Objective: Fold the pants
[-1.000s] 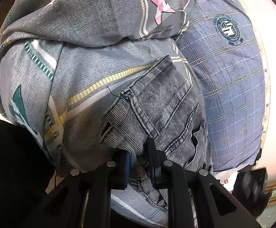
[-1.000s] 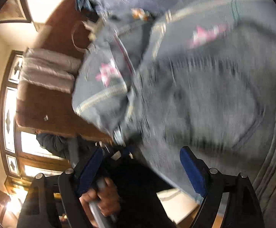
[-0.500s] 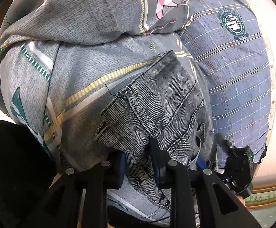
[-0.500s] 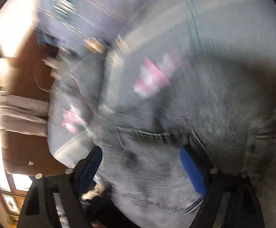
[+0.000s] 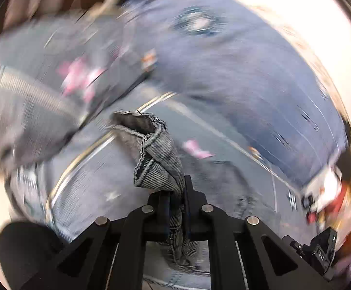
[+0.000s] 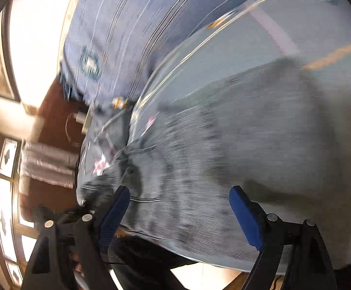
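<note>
The grey denim pants (image 6: 223, 149) lie spread on a patterned grey bedspread (image 6: 260, 38). In the left wrist view my left gripper (image 5: 176, 193) is shut on a bunched fold of the pants (image 5: 158, 159), which stands up from between its fingers. In the right wrist view my right gripper (image 6: 179, 203) is open, its blue pads (image 6: 245, 217) spread just above the flat denim, holding nothing. Both views are motion-blurred.
A blue plaid cover with a round emblem (image 5: 235, 72) lies beyond the bedspread (image 5: 90, 181). A dark wooden headboard (image 6: 52, 111) and a window (image 6: 6, 193) stand at the left. Small objects sit at the bed's right edge (image 5: 325, 198).
My left gripper has swung quickly, dragging its pants fold up so only a narrow bunch shows. My right gripper has moved over the denim, still open.
</note>
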Action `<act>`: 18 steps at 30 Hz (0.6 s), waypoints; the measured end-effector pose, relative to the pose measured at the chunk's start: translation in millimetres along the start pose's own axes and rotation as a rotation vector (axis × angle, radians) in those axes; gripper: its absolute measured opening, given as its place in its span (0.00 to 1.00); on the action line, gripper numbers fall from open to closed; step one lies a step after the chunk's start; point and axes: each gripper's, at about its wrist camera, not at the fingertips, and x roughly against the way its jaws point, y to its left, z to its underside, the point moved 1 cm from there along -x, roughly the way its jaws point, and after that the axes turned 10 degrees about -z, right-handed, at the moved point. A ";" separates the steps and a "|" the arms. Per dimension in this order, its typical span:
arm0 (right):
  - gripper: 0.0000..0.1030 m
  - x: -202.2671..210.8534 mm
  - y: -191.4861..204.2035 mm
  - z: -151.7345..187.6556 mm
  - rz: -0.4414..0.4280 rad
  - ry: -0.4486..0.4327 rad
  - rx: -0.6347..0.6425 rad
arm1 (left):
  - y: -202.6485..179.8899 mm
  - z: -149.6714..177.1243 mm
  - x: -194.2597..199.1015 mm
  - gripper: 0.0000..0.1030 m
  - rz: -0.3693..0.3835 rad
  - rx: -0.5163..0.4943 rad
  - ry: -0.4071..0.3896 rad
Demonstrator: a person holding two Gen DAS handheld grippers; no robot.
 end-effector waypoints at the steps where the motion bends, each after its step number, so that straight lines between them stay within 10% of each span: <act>1: 0.84 17.0 -9.7 1.8 0.005 -0.026 -0.006 | -15.4 1.7 8.2 0.09 0.002 -0.054 -0.029; 9: 0.84 87.4 -63.5 13.3 -0.053 -0.161 -0.104 | -175.2 86.6 39.5 0.08 0.085 -0.564 -0.158; 12: 0.84 101.8 -79.1 16.8 -0.054 -0.194 -0.138 | -216.2 137.8 8.8 0.09 0.114 -0.726 -0.079; 15: 0.84 118.5 -94.6 17.0 -0.044 -0.232 -0.171 | -236.4 193.3 -61.8 0.13 0.076 -0.868 0.167; 18: 0.84 129.9 -102.3 16.5 -0.042 -0.244 -0.188 | -237.4 196.3 -55.4 0.26 0.101 -0.877 0.151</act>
